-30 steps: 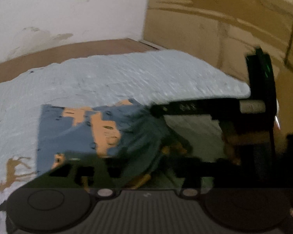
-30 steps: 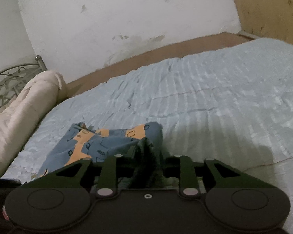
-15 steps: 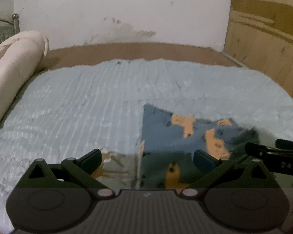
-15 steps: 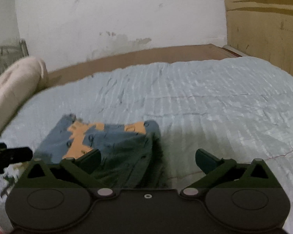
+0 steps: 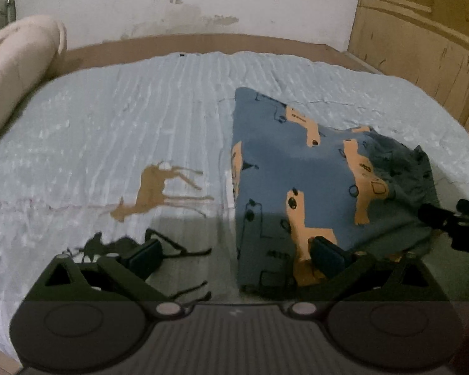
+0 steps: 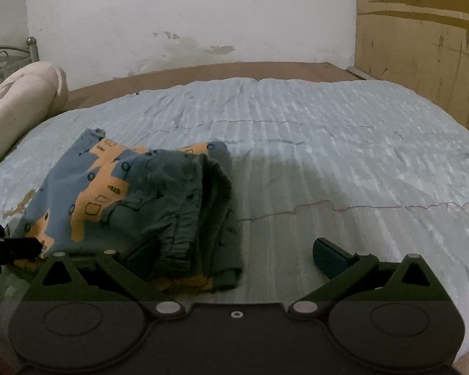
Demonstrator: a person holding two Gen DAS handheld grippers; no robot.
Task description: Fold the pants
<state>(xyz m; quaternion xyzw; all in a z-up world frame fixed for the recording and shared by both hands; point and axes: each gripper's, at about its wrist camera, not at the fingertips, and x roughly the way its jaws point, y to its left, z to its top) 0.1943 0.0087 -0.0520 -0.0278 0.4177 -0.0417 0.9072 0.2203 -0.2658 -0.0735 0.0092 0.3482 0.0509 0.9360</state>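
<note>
A: Folding done? Your left tool (image 5: 236,257) and right tool (image 6: 234,254), jaws just sprung wide, grip nothing.

B: Blue-and-orange patterned cotton pants (image 6: 140,200) lie bundled beside the bed's deer print (image 5: 159,190); flatten the waistband.

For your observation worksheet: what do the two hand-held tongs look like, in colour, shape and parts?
Both the left tongs and right tongs look alike: a dark grey body with two round discs, silver pivot pins, black triangular linkage arms and dark blue-grey rectangular pads. No cables or sleeves show.

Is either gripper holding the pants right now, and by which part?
Nothing is held. The left gripper and right gripper have just opened; the pants lie folded on the bed.
</note>
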